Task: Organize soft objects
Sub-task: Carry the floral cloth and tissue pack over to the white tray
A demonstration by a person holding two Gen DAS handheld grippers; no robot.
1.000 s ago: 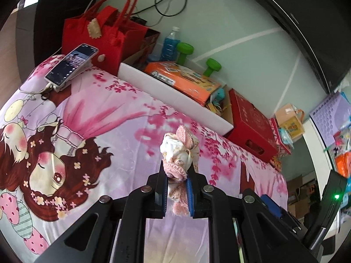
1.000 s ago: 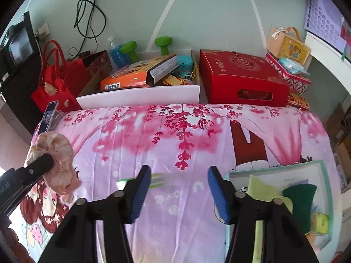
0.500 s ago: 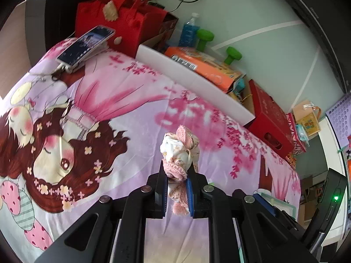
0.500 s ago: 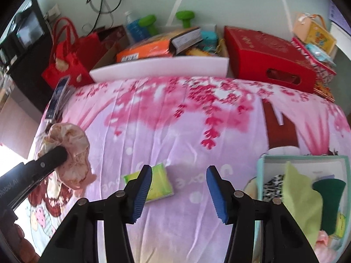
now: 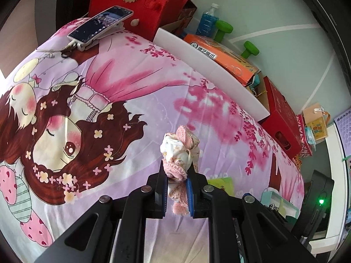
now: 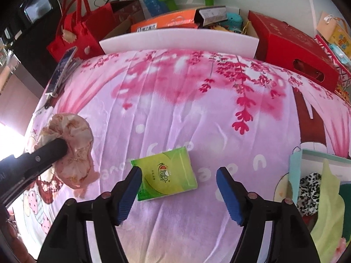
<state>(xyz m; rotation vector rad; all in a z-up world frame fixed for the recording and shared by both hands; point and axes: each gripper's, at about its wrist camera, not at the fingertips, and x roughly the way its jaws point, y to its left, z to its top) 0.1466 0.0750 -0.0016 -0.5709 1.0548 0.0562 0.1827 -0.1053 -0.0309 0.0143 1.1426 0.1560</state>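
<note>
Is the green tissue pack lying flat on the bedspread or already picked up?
Lying flat, not picked up. The green tissue pack rests face up on the bedspread; the right gripper hovers over it, fingers opening, pads not touching it.

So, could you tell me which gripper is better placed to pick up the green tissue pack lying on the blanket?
Right. The right gripper hangs just above the green tissue pack, jaws opening with nothing between them. The left gripper is shut on the pink scrunchie, off to the side.

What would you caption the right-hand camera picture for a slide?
Right gripper opening above a green tissue pack on the pink bedspread.
</note>
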